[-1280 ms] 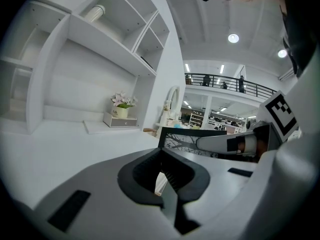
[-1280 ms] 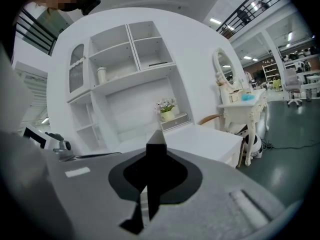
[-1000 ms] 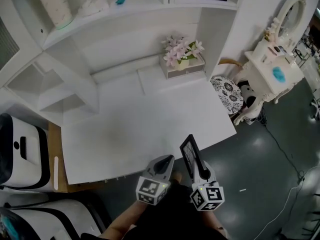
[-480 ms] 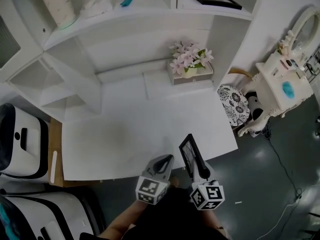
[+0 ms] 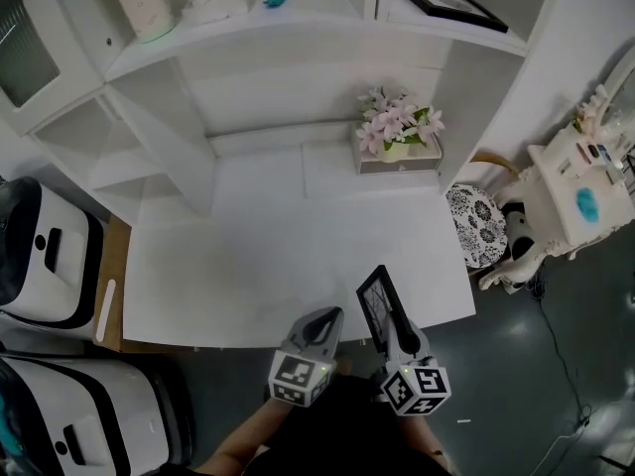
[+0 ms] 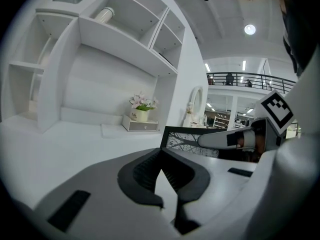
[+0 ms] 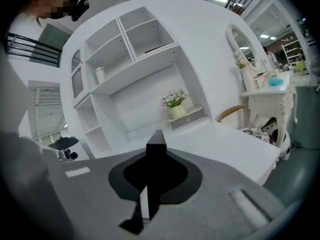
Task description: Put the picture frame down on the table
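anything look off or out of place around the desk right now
Nothing is spilled or broken. The only oddity: the black-framed picture stands on edge, clamped in the right gripper over the near edge of the white desk, not yet laid down.

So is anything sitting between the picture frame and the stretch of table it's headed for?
Nothing visible. The right gripper holds the picture frame at the near edge of the table; the surface ahead is bare, and the flower pot stands far back by the shelves.
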Demonstrator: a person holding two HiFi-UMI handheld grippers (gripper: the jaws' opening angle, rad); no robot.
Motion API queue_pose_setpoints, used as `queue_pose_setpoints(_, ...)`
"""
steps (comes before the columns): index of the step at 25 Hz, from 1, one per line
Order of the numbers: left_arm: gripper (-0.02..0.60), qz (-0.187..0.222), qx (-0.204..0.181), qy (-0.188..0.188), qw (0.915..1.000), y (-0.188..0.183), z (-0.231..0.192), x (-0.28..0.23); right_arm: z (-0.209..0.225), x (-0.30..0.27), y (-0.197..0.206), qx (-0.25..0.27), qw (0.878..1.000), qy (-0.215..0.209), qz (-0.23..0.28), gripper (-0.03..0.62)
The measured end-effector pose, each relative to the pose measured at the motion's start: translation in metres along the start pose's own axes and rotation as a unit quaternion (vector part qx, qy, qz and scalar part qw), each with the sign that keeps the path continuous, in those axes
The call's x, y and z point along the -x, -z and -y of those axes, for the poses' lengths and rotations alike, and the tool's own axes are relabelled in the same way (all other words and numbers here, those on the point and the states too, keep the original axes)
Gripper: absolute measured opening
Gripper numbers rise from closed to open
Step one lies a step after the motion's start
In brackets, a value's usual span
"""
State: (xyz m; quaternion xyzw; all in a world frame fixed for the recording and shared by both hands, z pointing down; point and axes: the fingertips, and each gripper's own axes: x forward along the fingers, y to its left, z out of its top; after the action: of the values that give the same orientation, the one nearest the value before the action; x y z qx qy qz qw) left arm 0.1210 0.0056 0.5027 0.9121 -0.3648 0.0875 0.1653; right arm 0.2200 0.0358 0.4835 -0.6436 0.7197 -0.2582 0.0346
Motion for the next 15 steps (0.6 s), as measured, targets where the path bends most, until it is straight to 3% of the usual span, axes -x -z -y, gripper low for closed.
queue_pose_setpoints(15,0.012,-0.005,0.013,-0.045,0.9989,0.009,-0.021,0.015,-0.010,-0.014,0.007,-0.046,0.998,-0.029,-0.019,0.014)
